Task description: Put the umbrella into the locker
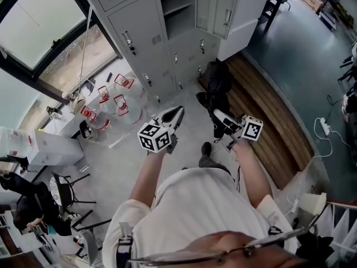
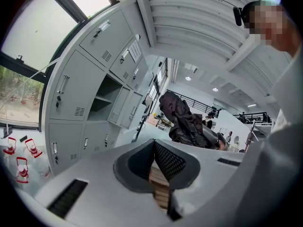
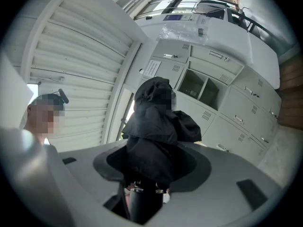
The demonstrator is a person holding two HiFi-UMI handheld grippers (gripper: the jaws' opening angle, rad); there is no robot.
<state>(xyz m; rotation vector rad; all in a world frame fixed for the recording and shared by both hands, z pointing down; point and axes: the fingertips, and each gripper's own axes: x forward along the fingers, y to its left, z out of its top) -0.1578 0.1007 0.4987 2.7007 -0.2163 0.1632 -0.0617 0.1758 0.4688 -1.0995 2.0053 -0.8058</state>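
Observation:
A folded black umbrella [image 3: 158,126] stands up between the jaws of my right gripper [image 3: 151,174], which is shut on its lower end. In the head view the umbrella [image 1: 216,82] points from the right gripper [image 1: 218,119] toward the grey lockers. One locker compartment [image 1: 179,15] stands open with its door [image 1: 218,4] swung to the right; it also shows in the left gripper view [image 2: 102,98] and in the right gripper view [image 3: 199,86]. My left gripper [image 1: 174,115] is beside the right one, its jaw tips [image 2: 154,145] together with nothing between them. The umbrella [image 2: 184,119] shows to its right.
Several clear jugs with red labels [image 1: 106,102] stand on the floor left of the lockers, below a large window [image 1: 44,32]. A wooden platform [image 1: 268,121] runs along the right. A white box [image 1: 50,147] and a black chair [image 1: 67,191] are at the left.

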